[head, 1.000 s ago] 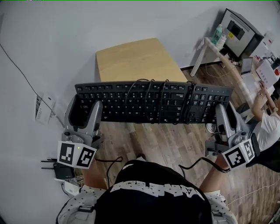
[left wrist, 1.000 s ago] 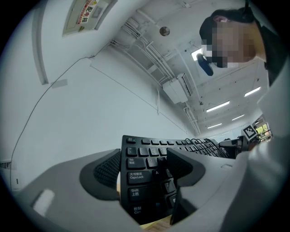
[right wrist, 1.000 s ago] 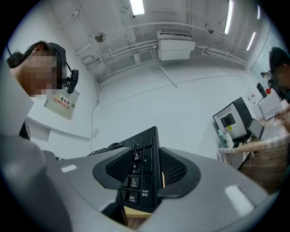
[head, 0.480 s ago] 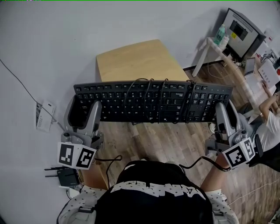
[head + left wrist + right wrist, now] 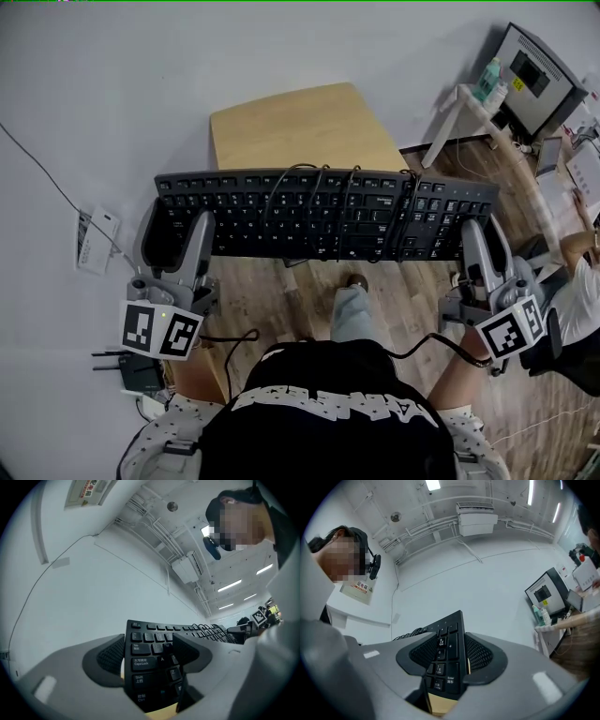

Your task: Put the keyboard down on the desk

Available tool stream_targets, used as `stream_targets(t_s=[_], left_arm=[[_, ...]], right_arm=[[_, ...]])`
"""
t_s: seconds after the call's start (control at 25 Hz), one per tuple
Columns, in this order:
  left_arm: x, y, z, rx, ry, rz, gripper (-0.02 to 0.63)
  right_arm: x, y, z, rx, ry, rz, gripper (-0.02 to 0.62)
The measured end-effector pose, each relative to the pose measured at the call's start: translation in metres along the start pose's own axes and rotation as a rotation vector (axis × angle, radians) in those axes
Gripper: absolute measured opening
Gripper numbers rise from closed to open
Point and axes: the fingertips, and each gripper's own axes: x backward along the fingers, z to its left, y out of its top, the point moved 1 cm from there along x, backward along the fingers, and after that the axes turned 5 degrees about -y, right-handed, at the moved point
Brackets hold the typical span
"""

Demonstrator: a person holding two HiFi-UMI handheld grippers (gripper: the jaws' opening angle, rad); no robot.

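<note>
A long black keyboard (image 5: 328, 214) is held level in the air, with its cable (image 5: 314, 187) coiled loosely over the keys. Its far edge overlaps the near edge of the small wooden desk (image 5: 291, 127) by the white wall. My left gripper (image 5: 178, 227) is shut on the keyboard's left end, and the jaws press either side of the Caps Lock column (image 5: 149, 660). My right gripper (image 5: 483, 242) is shut on the number-pad end (image 5: 446, 654). In both gripper views the keyboard (image 5: 154, 639) stands edge-up between the ribbed pads.
The holder's leg and shoe (image 5: 352, 305) stand on the wood floor under the keyboard. A wall socket plate (image 5: 94, 239) and a router (image 5: 141, 370) lie at the left. At the right are a white table (image 5: 459, 103) with a monitor (image 5: 539, 66) and a seated person (image 5: 581, 272).
The keyboard has drifted slightly towards the desk, and both grippers keep their grip. The holder's leg has stepped forward into view beneath it.
</note>
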Motion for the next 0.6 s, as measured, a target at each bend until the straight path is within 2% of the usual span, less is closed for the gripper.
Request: stream_targets(t_s=[0.36, 0.6], left_arm=[[0.0015, 0.0064, -0.0035, -0.042, 0.009, -0.002, 0.299], [0.0016, 0.0085, -0.0073, -0.054, -0.012, -0.006, 0.299]], right_arm=[[-0.0017, -0.008, -0.0061, -0.033, 0.018, -0.019, 0.199], [-0.0041, -0.0022, -0.0036, -0.004, 0.032, -0.066, 0.199]])
